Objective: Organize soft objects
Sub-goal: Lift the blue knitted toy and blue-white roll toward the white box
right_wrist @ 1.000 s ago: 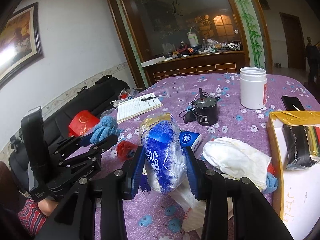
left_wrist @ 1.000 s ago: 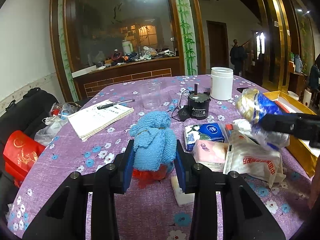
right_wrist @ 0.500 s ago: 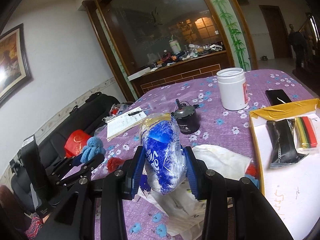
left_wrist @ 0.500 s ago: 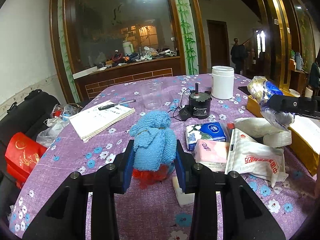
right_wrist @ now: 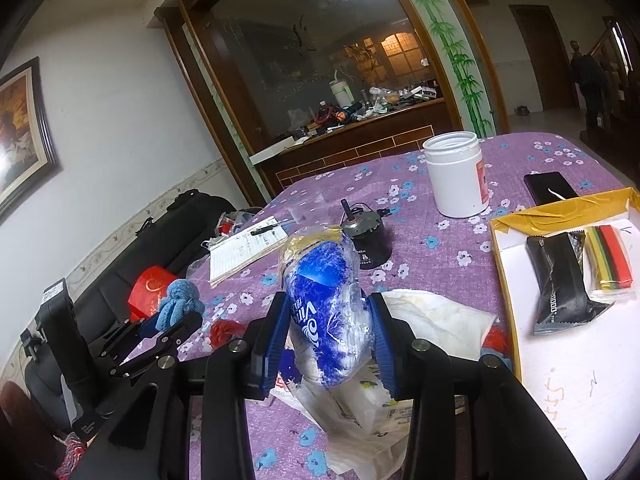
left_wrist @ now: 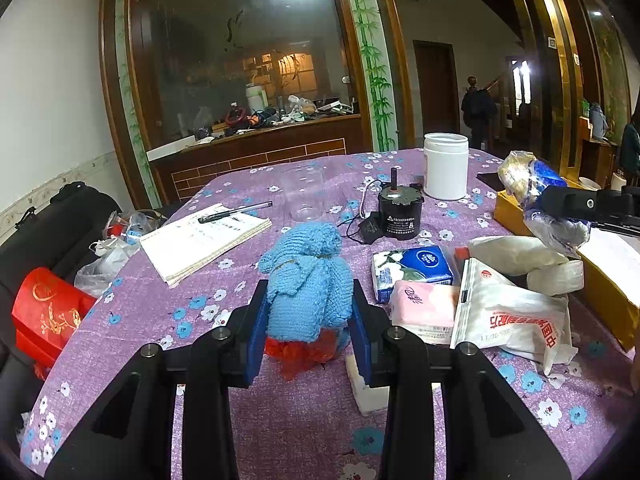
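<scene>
Your right gripper point(right_wrist: 328, 344) is pinching the blue-and-clear tissue pack point(right_wrist: 324, 304), both pads pressed into its crinkled wrap, and it hangs above the purple tablecloth point(right_wrist: 436, 248) just short of the gold-edged box point(right_wrist: 560, 216). Your left gripper point(left_wrist: 308, 320) is clamped on the blue knitted toy point(left_wrist: 308, 280), which sits low over the cloth, well away from the box on the far side of the loose packets.

I'd judge you are mid-carry with the tissue pack — the drop into the box is not yet done. The box already holds a black pouch point(right_wrist: 560, 280) and a striped bundle point(right_wrist: 612, 256) near its far end, so the bare white floor nearer you looks the safer spot. The next move calls for clearing the box's near wall before you lower, then letting go gently — the wrap is slippery and may roll.
</scene>
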### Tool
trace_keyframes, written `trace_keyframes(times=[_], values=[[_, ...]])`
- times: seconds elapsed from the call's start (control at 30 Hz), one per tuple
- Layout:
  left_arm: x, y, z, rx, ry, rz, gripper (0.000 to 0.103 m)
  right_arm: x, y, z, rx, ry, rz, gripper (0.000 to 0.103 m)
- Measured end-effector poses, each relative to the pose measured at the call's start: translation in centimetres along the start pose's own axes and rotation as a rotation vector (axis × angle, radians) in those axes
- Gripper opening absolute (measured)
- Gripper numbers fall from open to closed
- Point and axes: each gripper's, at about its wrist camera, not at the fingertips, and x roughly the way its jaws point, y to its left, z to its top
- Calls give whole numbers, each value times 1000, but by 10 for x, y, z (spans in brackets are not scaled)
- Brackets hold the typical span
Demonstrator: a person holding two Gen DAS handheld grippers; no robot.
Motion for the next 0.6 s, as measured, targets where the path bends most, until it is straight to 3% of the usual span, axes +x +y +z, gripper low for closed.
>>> trace_keyframes(times=[0.33, 0.6], values=[[-1, 1, 3, -18, 12, -47, 34, -4, -5, 0, 26, -11, 4, 41], [-11, -32, 18, -24, 54, -183, 34, -23, -26, 10, 127, -65, 22, 40]])
